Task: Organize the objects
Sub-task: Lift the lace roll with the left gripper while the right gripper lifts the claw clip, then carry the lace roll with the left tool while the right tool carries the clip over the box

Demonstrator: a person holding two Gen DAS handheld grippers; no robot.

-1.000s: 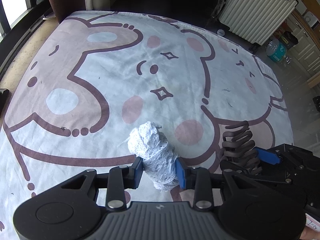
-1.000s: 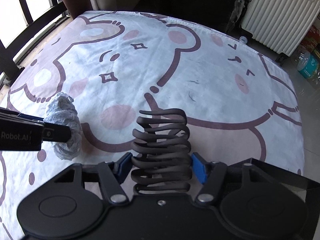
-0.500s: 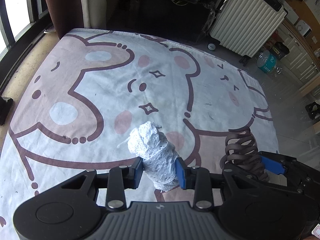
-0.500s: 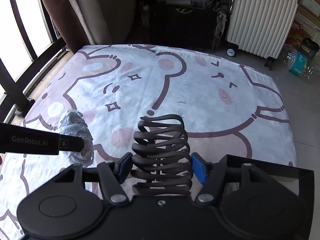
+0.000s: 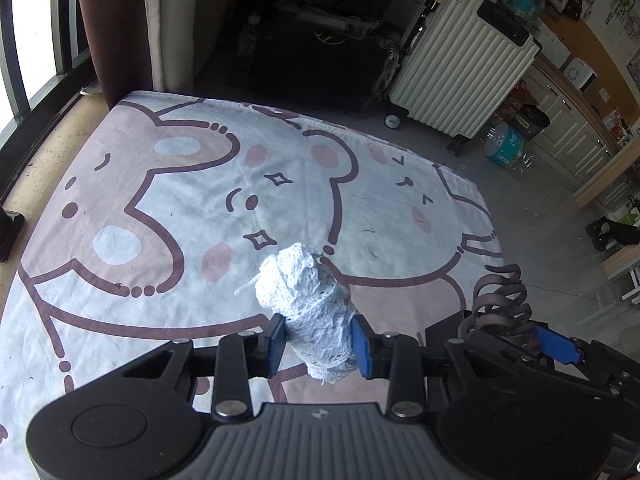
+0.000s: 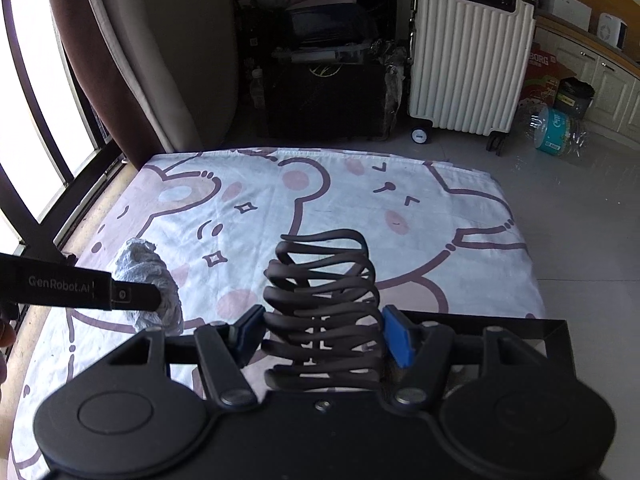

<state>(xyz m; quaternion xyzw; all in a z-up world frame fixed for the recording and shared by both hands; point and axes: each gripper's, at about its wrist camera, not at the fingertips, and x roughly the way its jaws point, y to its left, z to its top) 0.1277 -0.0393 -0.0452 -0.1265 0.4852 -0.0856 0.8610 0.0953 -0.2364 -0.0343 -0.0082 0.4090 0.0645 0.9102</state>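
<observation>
My left gripper [image 5: 319, 340] is shut on a pale blue bundle of knitted cloth [image 5: 310, 304], held upright above the cartoon bear blanket [image 5: 180, 208]. In the right wrist view the same bundle [image 6: 150, 280] shows at the left, behind the left gripper's black finger. My right gripper [image 6: 322, 338] is shut on a dark brown coiled spring-like object [image 6: 322, 312], its blue pads pressing both sides. That coil [image 5: 502, 300] also appears at the right edge of the left wrist view. Both grippers hang side by side over the blanket's near part.
A cream ribbed suitcase [image 6: 468, 64] stands on the grey floor beyond the blanket, with a dark cabinet [image 6: 324, 92] to its left. A window with a brown curtain [image 6: 80, 60] lines the left side. Water bottle packs [image 6: 554, 132] lie at the far right. A black tray edge [image 6: 552, 332] sits under my right gripper.
Both grippers have risen with their loads and tilted up, so the blanket looks smaller and more of the room behind it shows. Neither grip has changed.
</observation>
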